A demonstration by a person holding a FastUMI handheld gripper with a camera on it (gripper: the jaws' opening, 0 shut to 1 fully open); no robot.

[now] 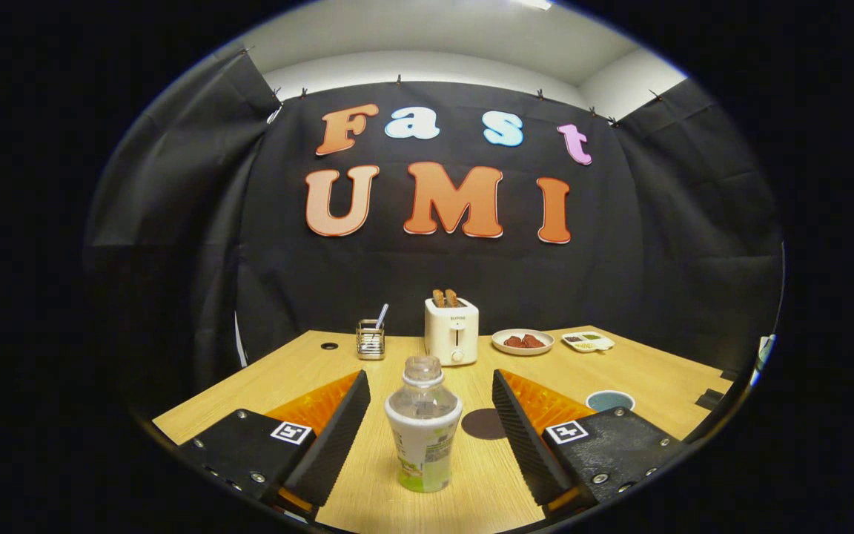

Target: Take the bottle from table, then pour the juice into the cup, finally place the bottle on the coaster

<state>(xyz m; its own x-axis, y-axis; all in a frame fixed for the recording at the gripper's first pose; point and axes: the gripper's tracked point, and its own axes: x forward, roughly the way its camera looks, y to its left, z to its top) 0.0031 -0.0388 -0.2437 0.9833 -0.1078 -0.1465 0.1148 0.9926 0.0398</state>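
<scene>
Step in hand: taking the bottle, the first of the three. The gripper [427, 415] is standing with its fingers spread wide, and the bottle [423, 424] is sitting upright between them on the table [642, 374], with a clear gap on either side. Neither finger is touching it, so no grasp is being made yet. The bottle has no cap on and is showing only a low level of greenish juice at the bottom.

Next move, as I judge it: the fingers are needing to close evenly on the bottle's body, squarely enough that it is not being nudged over, then lift.

Targets: the dark round coaster [484, 423] is lying just beside the bottle, behind and to its right. The cup [610, 400] is standing further right, beyond the right finger.

Room: the wood around the bottle is lying bare, giving an open path rightward to the cup. A toaster [451, 330], a wire holder [371, 339], a plate [523, 342] and a small tray [588, 341] are lining the far side, well apart from the working area. The cup is sitting near the table's right edge, so the pour is wanting care there.
</scene>
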